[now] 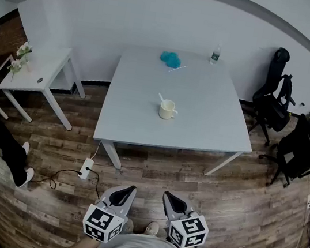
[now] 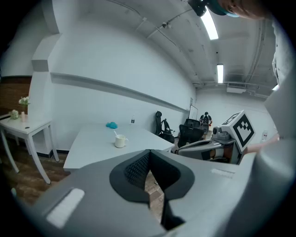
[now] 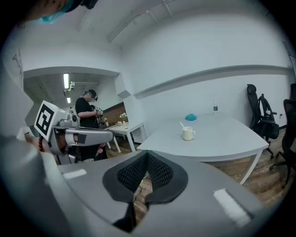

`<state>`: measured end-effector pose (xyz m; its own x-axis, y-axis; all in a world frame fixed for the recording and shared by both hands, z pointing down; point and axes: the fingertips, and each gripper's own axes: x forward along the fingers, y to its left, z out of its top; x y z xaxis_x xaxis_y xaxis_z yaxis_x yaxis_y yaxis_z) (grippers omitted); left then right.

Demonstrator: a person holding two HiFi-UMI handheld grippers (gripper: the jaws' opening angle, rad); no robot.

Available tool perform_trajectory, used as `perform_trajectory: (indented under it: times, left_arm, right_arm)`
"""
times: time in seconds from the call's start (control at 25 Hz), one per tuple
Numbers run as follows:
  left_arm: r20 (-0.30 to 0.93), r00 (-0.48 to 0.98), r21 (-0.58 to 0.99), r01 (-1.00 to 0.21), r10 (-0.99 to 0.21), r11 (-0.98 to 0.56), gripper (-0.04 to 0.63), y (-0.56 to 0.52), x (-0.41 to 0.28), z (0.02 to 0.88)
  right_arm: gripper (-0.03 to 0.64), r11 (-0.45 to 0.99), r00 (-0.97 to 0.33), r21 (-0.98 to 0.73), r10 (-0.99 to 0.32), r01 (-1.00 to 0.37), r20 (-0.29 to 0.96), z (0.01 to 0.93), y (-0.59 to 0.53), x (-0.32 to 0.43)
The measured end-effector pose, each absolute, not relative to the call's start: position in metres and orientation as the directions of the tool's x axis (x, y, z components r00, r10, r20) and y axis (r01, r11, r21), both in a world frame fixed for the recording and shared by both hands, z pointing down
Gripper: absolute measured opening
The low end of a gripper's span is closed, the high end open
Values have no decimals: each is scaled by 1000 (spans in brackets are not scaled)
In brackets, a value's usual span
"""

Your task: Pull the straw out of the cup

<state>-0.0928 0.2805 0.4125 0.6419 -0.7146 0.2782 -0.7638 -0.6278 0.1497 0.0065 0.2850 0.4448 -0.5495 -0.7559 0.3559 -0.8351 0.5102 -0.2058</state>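
Note:
A cream mug [image 1: 168, 110] with a white straw [image 1: 161, 98] leaning out of it to the left stands near the middle of the grey table [image 1: 212, 129]. The mug [image 2: 120, 140] also shows far off in the left gripper view, and as a small mug [image 3: 188, 134] in the right gripper view. Both grippers hang low over the wooden floor, well short of the table. My left gripper [image 1: 131, 190] is shut with nothing in it. My right gripper [image 1: 166, 196] is shut too and holds nothing.
A blue fluffy thing [image 1: 170, 58] and a clear bottle [image 1: 215, 54] sit at the table's far edge. A small white side table [image 1: 34, 75] with flowers stands left. Black office chairs [image 1: 275, 104] stand right. A power strip [image 1: 86, 168] with cable lies on the floor. A person's legs [image 1: 0, 145] are at far left.

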Motion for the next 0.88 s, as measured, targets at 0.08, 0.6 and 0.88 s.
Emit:
perform_trajectory:
  times: [0.08, 0.6, 0.88]
  left_arm:
    - [282, 645, 150, -761, -710, -632, 20, 282, -92, 413]
    - [279, 666, 150, -742, -692, -653, 20, 283, -100, 411]
    - [275, 682, 154, -727, -678, -669, 20, 278, -115, 413]
  right_arm:
    - [3, 510, -549, -205, -755, -835, 358, 443, 285, 7]
    - [3, 497, -532, -192, -765, -846, 363, 440, 286, -2]
    - [6, 436, -489, -223, -802, -872, 343, 439, 278, -7]
